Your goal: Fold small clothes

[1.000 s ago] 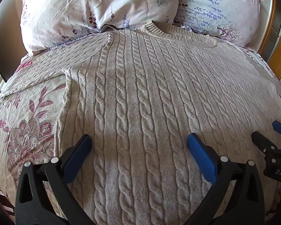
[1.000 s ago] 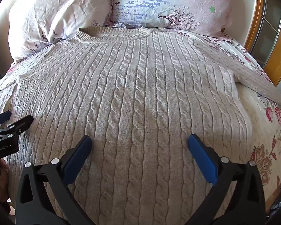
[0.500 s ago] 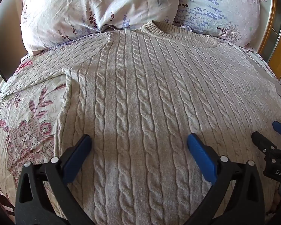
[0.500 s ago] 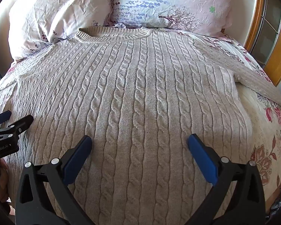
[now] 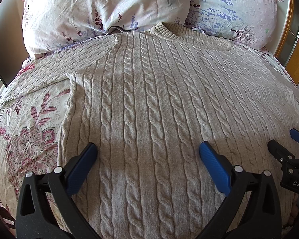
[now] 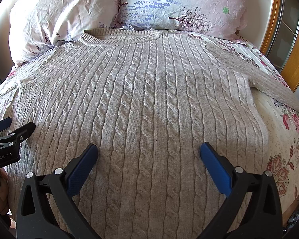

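Your cable-knit sweater (image 5: 149, 103) lies spread flat, front up, on the bed (image 5: 26, 119), its ribbed collar (image 6: 119, 37) touching the two floral pillows (image 6: 169, 4) at the head. One sleeve (image 5: 45, 71) runs out across the flowered sheet on your left, the other sleeve (image 6: 273, 83) toward the wooden frame (image 6: 293, 59) on your right. Your left tool (image 5: 147, 157) hovers over the lower left half of the body, jaws spread wide and holding nothing. Your right tool (image 6: 148, 157) hovers over the lower right half (equally wide, equally empty). Each shows at the edge of the other's view.
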{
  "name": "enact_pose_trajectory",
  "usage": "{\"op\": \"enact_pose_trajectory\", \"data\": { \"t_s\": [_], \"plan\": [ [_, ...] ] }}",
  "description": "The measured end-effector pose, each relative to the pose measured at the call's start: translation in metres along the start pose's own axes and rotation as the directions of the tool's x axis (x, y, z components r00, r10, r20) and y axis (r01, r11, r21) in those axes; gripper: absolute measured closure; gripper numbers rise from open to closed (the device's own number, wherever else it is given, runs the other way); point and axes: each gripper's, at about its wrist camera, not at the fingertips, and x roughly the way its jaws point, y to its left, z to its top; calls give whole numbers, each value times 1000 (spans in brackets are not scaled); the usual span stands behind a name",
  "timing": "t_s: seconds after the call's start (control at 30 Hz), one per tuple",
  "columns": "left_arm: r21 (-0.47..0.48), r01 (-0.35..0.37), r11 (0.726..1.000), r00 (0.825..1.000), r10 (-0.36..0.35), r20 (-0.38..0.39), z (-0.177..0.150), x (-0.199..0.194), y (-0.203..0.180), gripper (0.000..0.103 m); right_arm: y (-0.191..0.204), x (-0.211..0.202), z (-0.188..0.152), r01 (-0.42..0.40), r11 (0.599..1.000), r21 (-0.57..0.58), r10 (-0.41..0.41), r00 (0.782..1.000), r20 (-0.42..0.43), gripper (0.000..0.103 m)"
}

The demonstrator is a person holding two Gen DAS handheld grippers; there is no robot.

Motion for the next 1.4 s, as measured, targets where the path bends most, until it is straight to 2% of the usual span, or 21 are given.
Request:
{"op": "enact_pose_trajectory", "data": {
  "t_s": [0.87,0.93,1.0,1.03,1.07,1.1,1.13,1.17,1.2,1.27,1.3,1.33,1.37,1.4],
  "plan": [
    [0,0,1000,1000,0,1,0,0,0,2,-7,0,-1,-8,1000,-4,8,1000,-2,1],
    [-1,-1,1000,1000,1,1,0,0,0,2,-11,-1,0,-28,1000,-13,27,1000,-7,1],
    [-2,-1,1000,1000,1,0,0,0,0,2,-22,2,10,-117,993,-24,116,993,-31,1],
    [-4,-2,1000,1000,2,-1,0,0,0,2,-31,0,14,-167,986,10,167,985,-31,1],
    [-5,-3,1000,1000,3,-2,0,0,0,2,-57,-2,22,-242,964,108,245,970,-8,1],
    [-6,-4,1000,1000,4,-3,1,1,1,2,-83,-4,29,-258,943,210,258,966,27,1],
    [-4,-4,1000,1000,4,-3,3,2,2,2,-105,-6,33,-244,929,279,239,970,51,1],
    [-2,-3,1000,1000,3,-2,4,2,3,2,-149,-9,41,-201,896,397,177,980,96,1],
    [-1,-4,1000,1000,4,-2,4,3,3,2,-172,-11,44,-177,874,453,141,984,112,3],
    [-3,-4,1000,1000,4,-6,4,2,3,2,-256,-16,46,-96,757,647,12,991,133,22],
    [-2,-3,1000,1000,3,-11,4,3,4,2,-281,-16,44,-73,712,698,-20,992,125,25],
    [1,-2,1000,1000,2,-17,5,3,4,2,-312,-14,41,-48,649,759,-53,993,108,32],
    [2,0,1000,1000,0,-26,7,4,4,2,-354,-12,32,-35,543,839,-78,993,92,42],
    [5,3,1000,999,-3,-32,7,4,3,2,-380,-11,24,-33,467,884,-93,992,86,45]
  ]
}}
